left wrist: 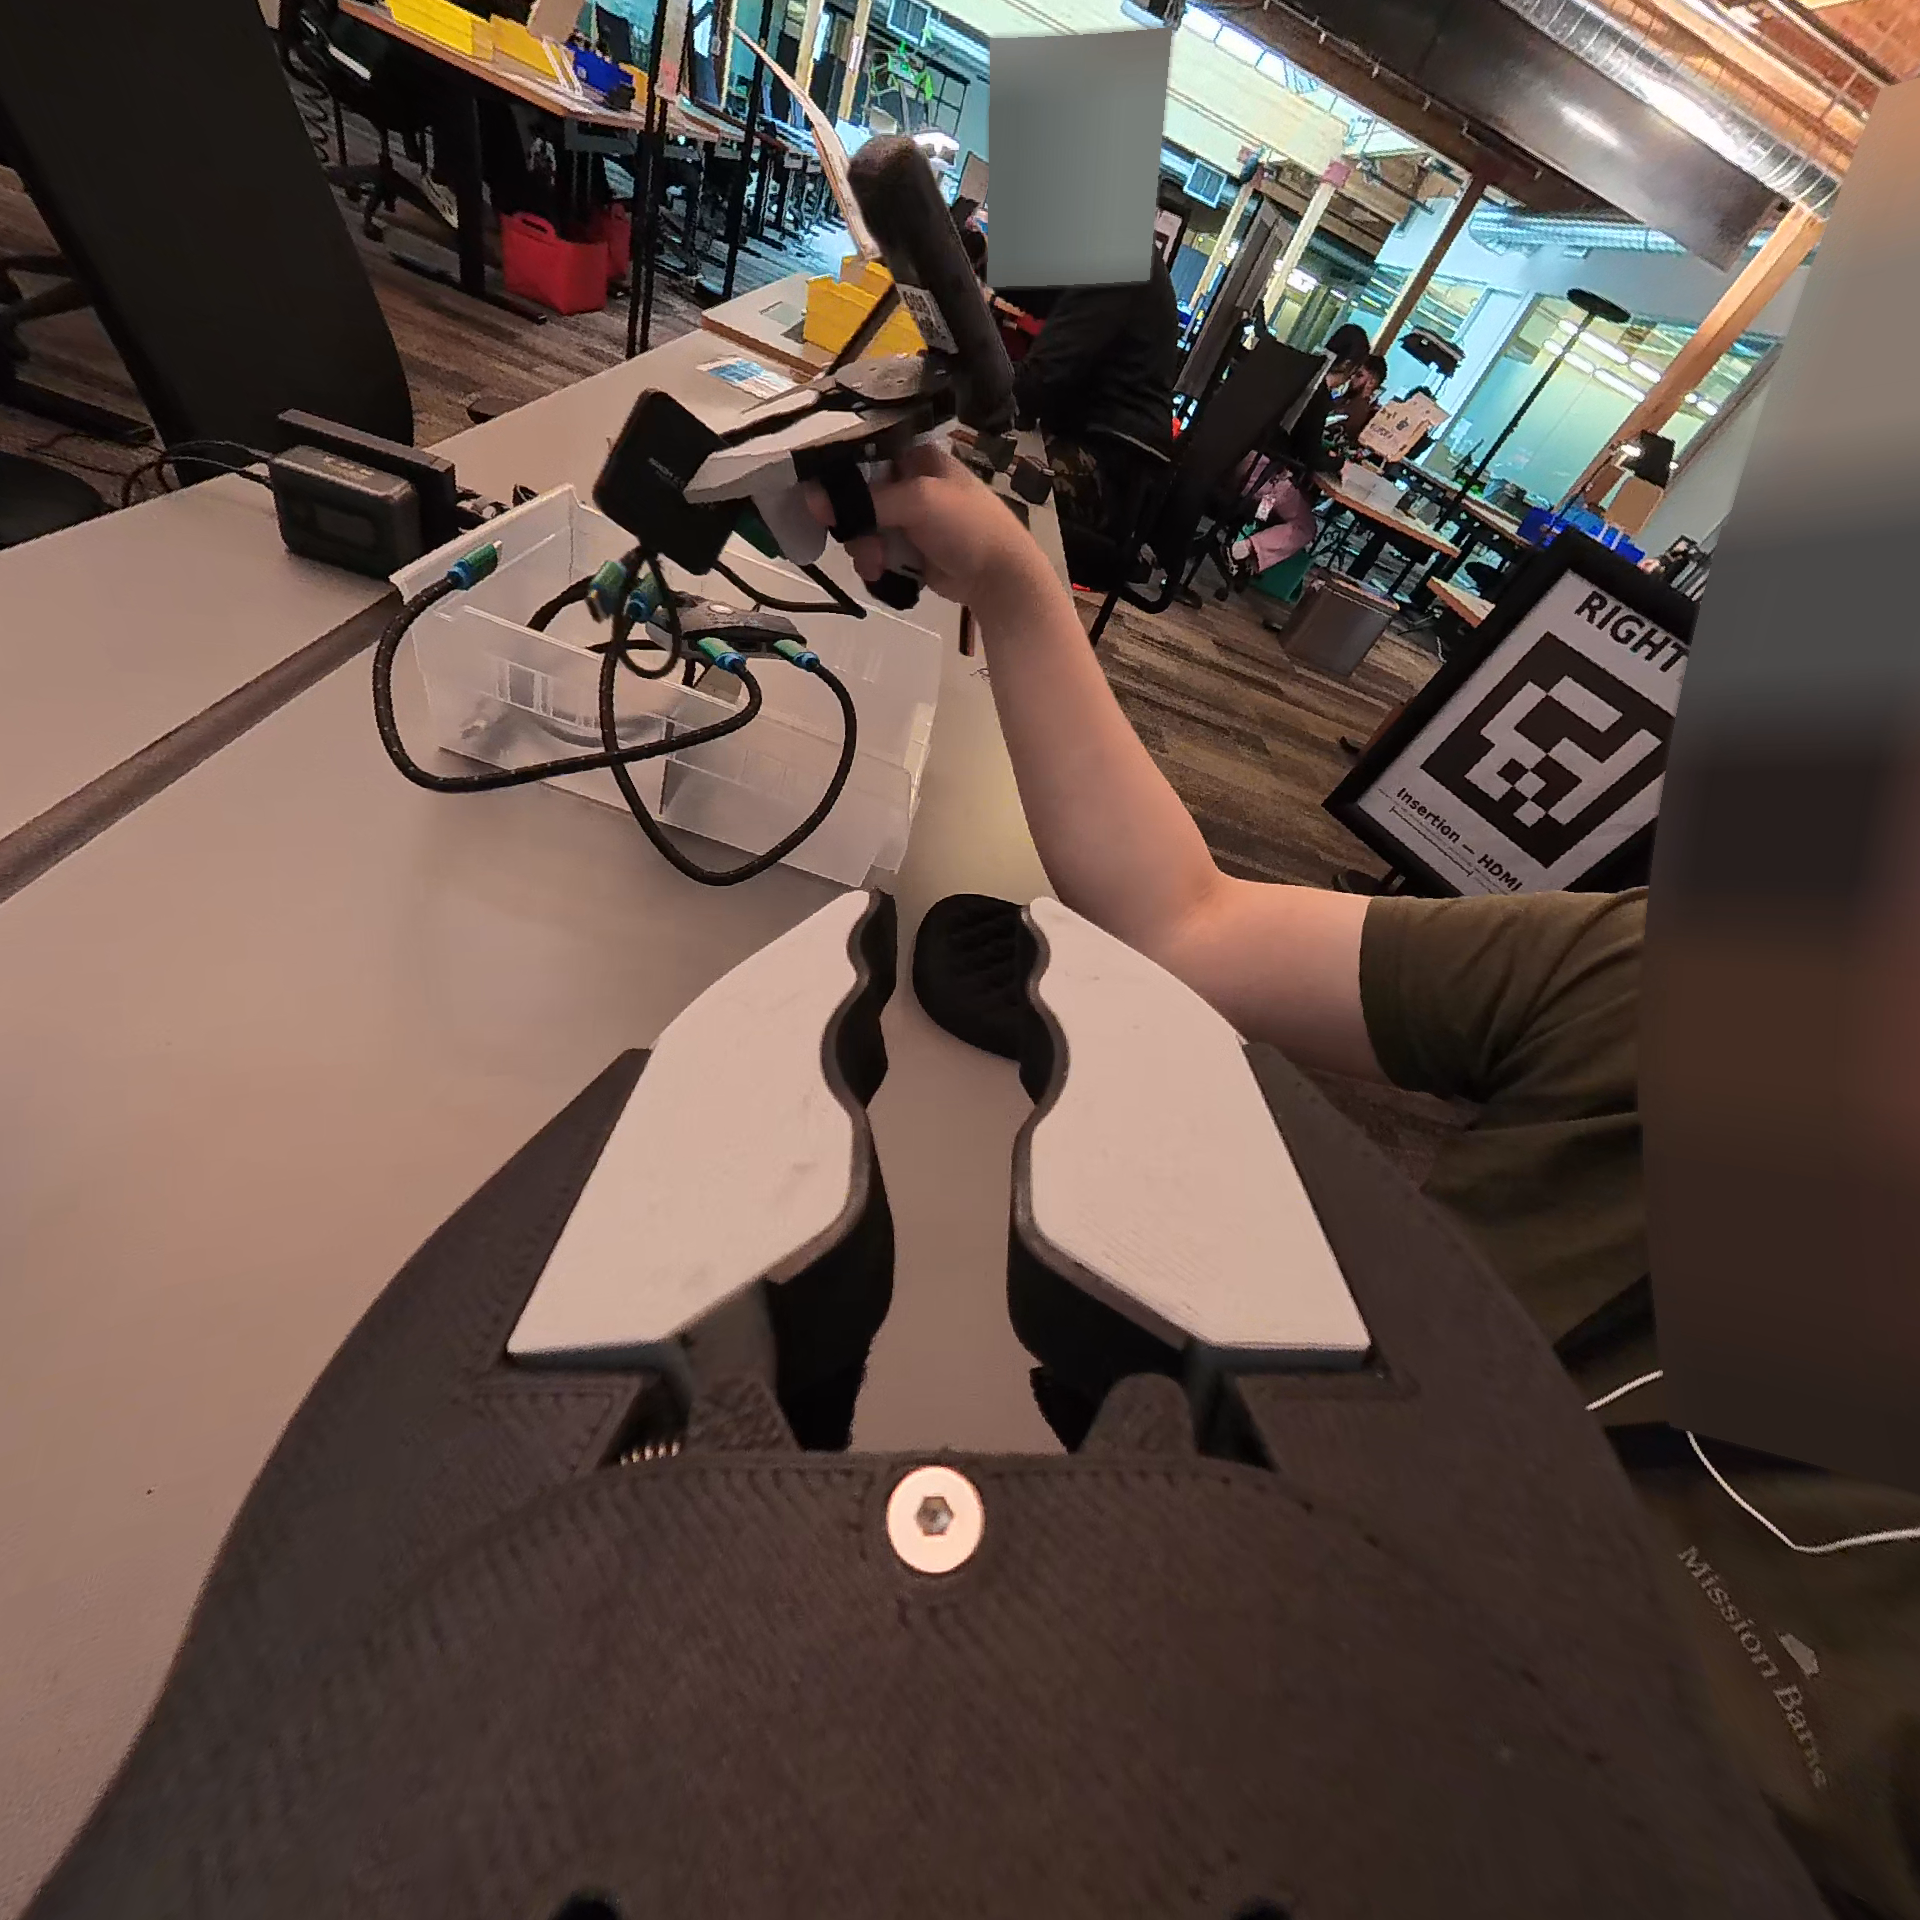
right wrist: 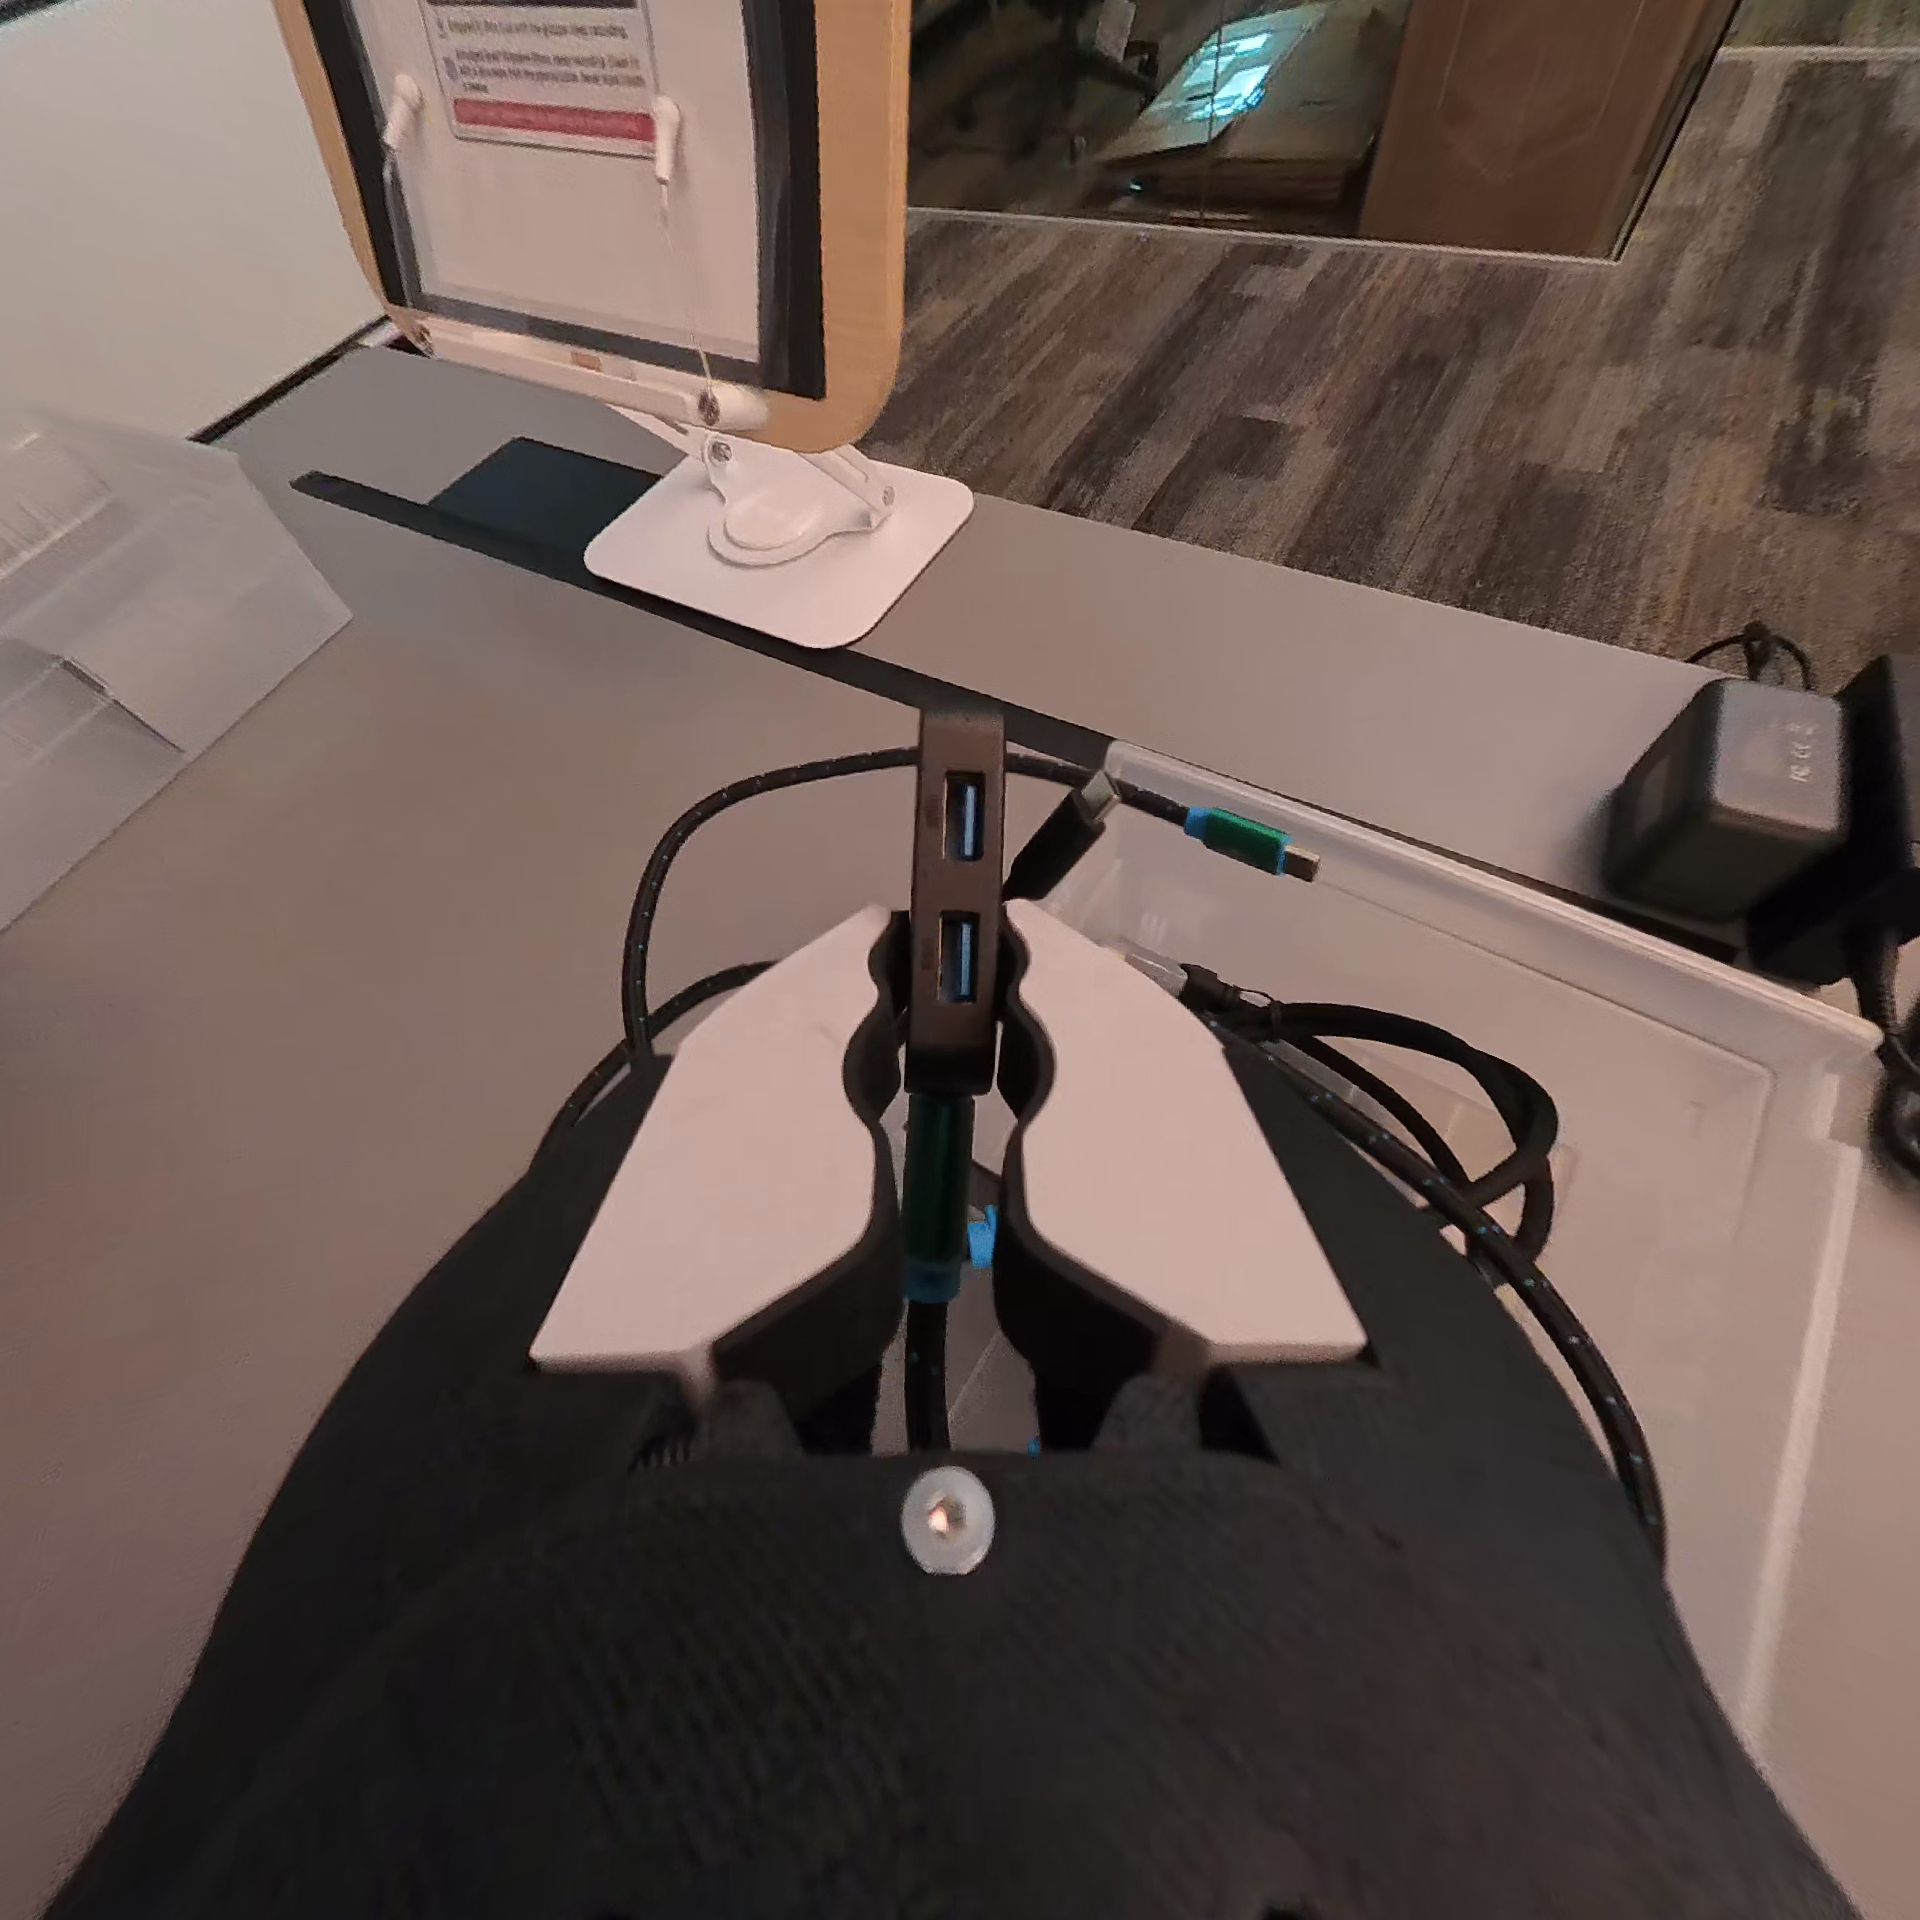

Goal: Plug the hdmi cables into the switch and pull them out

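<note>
In the left wrist view, the left gripper [left wrist: 961, 971] hovers low above a pale grey table [left wrist: 260, 1039], and its two white fingers [left wrist: 748, 1122] stand a little apart with nothing between them. Farther on the table there is a clear plastic bin [left wrist: 790, 748]. Black braided cables [left wrist: 644, 769] with green plugs [left wrist: 473, 566] hang over its walls and loop onto the table. Above the bin a person's hand [left wrist: 935, 520] holds the right gripper [left wrist: 727, 457], which is lifted and tilted. A dark power adapter [left wrist: 343, 509] lies at the far side of the table. On the right a framed sign [left wrist: 1538, 748] with a black and white square marker leans on the floor. The room is a large workshop with wooden beams, dark wood-pattern floor, long desks, red and yellow bins and people sitting far away.

In the right wrist view, the right gripper [right wrist: 951, 935] is clamped on the switch [right wrist: 956, 914], a slim dark grey box with two blue ports, held upright between the fingers. A green plug [right wrist: 935, 1195] of one cable sits in its near end. Another green plug [right wrist: 1242, 836] lies free on the rim of the clear bin [right wrist: 1558, 935]. Behind it the grey table [right wrist: 468, 935] carries a tablet on a white stand [right wrist: 779, 551] and the dark adapter [right wrist: 1725, 800]. Beyond the table edge is the wood-pattern floor [right wrist: 1351, 416].
</note>
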A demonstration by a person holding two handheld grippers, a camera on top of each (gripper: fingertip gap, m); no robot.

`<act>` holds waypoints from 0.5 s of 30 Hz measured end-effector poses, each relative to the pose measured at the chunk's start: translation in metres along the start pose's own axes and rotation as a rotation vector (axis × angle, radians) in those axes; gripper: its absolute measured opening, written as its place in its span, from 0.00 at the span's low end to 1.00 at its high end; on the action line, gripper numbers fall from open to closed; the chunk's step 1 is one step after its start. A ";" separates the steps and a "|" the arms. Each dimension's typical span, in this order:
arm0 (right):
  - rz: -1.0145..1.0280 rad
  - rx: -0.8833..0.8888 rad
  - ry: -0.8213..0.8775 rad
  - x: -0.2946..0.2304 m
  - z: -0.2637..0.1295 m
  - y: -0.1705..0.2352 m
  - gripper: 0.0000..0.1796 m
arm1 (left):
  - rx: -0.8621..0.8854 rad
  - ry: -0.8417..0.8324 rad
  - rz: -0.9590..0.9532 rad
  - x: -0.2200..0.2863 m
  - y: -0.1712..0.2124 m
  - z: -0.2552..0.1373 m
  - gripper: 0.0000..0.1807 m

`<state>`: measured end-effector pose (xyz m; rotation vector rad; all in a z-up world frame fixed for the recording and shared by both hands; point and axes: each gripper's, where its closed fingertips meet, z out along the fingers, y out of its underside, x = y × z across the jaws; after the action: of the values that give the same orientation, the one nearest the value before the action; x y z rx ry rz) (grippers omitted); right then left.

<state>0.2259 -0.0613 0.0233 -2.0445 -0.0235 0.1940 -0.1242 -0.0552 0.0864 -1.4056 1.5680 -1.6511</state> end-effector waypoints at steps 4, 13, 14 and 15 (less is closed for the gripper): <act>0.015 -0.009 0.028 0.003 0.000 0.002 0.08 | -0.005 0.002 -0.003 0.000 0.001 0.001 0.12; 0.090 0.007 0.048 0.012 -0.001 0.003 0.08 | -0.011 0.006 -0.010 -0.001 0.003 0.003 0.12; 0.115 0.006 0.051 0.015 -0.002 0.004 0.08 | -0.011 0.005 -0.010 -0.001 0.003 0.003 0.12; 0.134 0.009 0.054 0.017 -0.003 0.005 0.08 | -0.012 0.006 -0.010 -0.001 0.003 0.003 0.12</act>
<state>0.2430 -0.0644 0.0175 -2.0432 0.1473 0.2218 -0.1219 -0.0562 0.0830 -1.4175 1.5791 -1.6560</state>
